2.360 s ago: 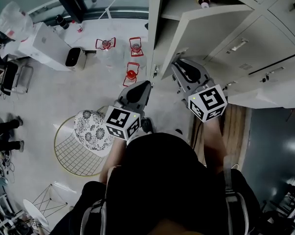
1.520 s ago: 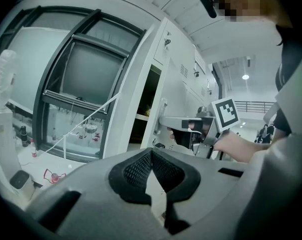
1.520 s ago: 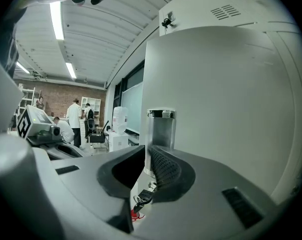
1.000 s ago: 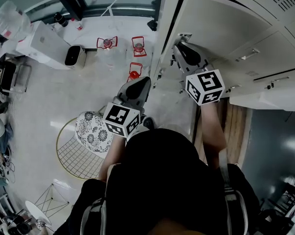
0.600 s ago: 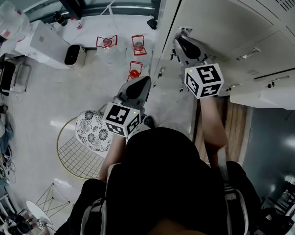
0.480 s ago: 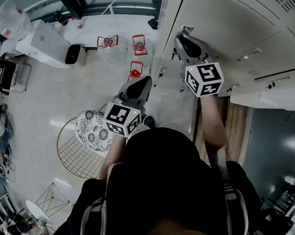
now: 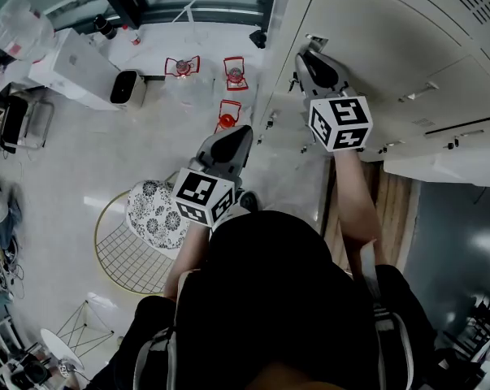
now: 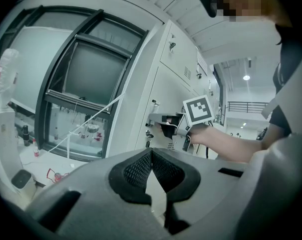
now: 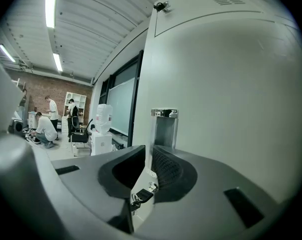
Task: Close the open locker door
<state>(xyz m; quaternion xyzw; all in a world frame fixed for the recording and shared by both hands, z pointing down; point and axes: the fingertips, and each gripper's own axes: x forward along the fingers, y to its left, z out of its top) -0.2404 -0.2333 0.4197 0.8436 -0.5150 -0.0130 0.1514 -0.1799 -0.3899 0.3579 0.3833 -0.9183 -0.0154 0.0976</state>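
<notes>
The pale grey locker door [image 7: 383, 23] lies flush with the locker front, and in the right gripper view it [image 9: 231, 109] fills the right side. Its chrome latch handle [image 9: 164, 126] stands just beyond my right gripper [image 9: 148, 156], whose jaws are held narrow at the handle's lower end. In the head view that right gripper [image 7: 308, 51] reaches up to the handle [image 7: 314, 39] at the door's left edge. My left gripper [image 7: 232, 136] hangs lower and to the left, away from the lockers, shut with nothing in it [image 8: 151, 156].
Keys [image 9: 140, 196] hang from a lock lower on the locker. Neighbouring doors with handles [image 7: 415, 94] lie to the right. On the floor are red lanterns [image 7: 228, 116], a white box [image 7: 74, 67] and a wire chair with a patterned cushion [image 7: 151, 218]. People [image 9: 43, 129] stand far off.
The locker door has swung from open to flush with the front. My right gripper went up and forward with it at the latch handle. The left gripper stayed put.
</notes>
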